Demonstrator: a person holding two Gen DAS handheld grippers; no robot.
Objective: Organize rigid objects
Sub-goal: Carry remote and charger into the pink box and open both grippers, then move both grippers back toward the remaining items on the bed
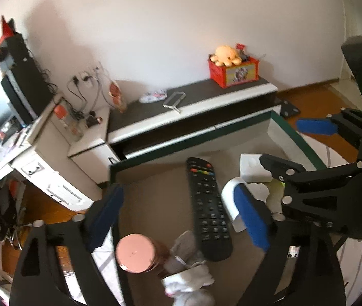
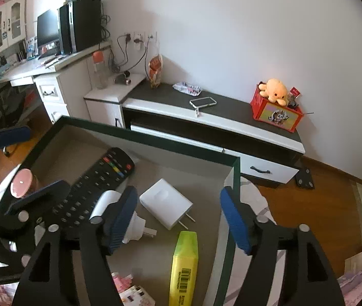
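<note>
Right wrist view shows a long black remote (image 2: 96, 186) with coloured buttons lying flat in the green-rimmed tray (image 2: 155, 140), far left of a white plug adapter (image 2: 166, 202) and a yellow highlighter (image 2: 184, 267). Both grippers, right gripper (image 2: 178, 216) and left gripper (image 1: 181, 216), hang above with jaws apart, holding nothing.

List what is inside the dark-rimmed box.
Inside the box: black remote, white charger, a second white plug partly covered by the right gripper, yellow highlighter, pink-lidded jar. The floor under the grippers is hidden.
</note>
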